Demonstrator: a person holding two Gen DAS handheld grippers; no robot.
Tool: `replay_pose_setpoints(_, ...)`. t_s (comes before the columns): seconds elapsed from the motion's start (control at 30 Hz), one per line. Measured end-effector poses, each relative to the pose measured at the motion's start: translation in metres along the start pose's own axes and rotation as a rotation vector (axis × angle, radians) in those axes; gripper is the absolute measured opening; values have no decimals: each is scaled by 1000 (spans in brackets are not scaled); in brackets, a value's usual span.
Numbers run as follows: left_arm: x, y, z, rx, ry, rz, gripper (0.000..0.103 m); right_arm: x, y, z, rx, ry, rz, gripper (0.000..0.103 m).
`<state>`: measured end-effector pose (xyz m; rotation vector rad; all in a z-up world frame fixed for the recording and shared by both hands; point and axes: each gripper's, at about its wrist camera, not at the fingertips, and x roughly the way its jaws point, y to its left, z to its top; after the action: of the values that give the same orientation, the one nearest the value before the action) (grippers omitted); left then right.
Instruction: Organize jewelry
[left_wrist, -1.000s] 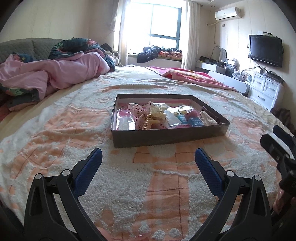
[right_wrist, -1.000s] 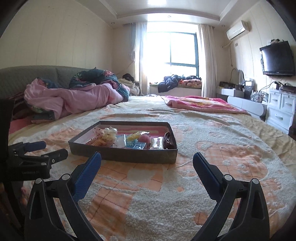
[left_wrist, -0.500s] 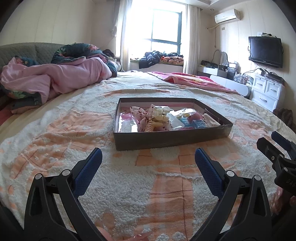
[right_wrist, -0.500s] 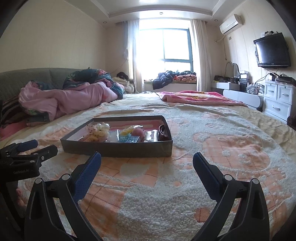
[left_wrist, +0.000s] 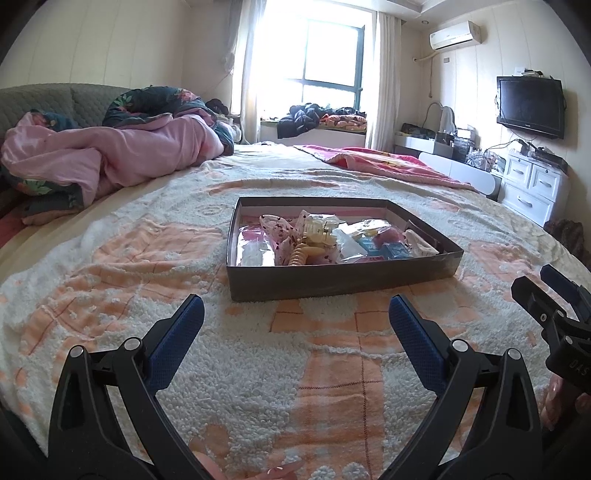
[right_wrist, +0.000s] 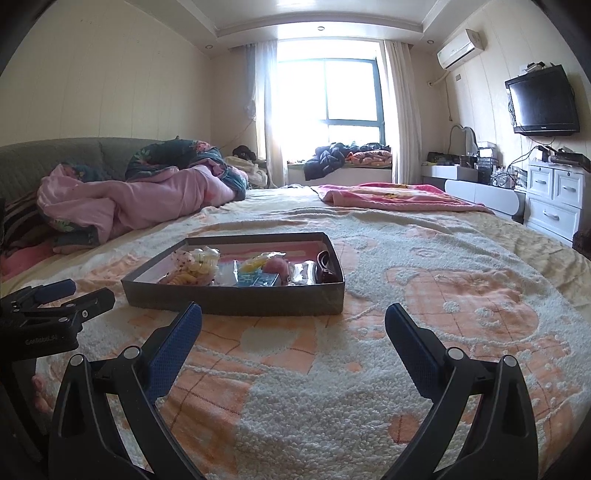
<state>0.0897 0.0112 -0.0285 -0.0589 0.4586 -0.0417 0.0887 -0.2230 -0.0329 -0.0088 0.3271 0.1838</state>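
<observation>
Bedspread (left_wrist: 258, 369) is carrying 1 grey tray (left_wrist: 332, 277) of jewelry packets (left_wrist: 325, 240); left gripper (left_wrist: 295, 325) and right gripper (right_wrist: 293, 325) are hovering nearby, both gaping wide, empty.

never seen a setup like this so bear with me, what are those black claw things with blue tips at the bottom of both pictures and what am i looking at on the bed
Those claws are two hand-held grippers, one in each of a person's hands. Each carries a wide-angle camera looking forward along its two fingers, so each picture is one gripper's own view.

One picture is from the left gripper; the right gripper shows at its right edge. The other picture is from the right gripper, with the left one at its left edge.

Both are open and hold nothing. They hover over a fluffy cream and orange blanket on a bed.

Ahead sits a shallow grey box holding small things: a spiral hair tie, clear packets and other bits, too small to name. Pink bedding is piled behind.
</observation>
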Motion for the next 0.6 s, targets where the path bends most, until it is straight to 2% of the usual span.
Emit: replay_pose_setpoints(0.6,-1,0,2,-2,-4,-2,92,-1,1,2,0,-7,-2,97)
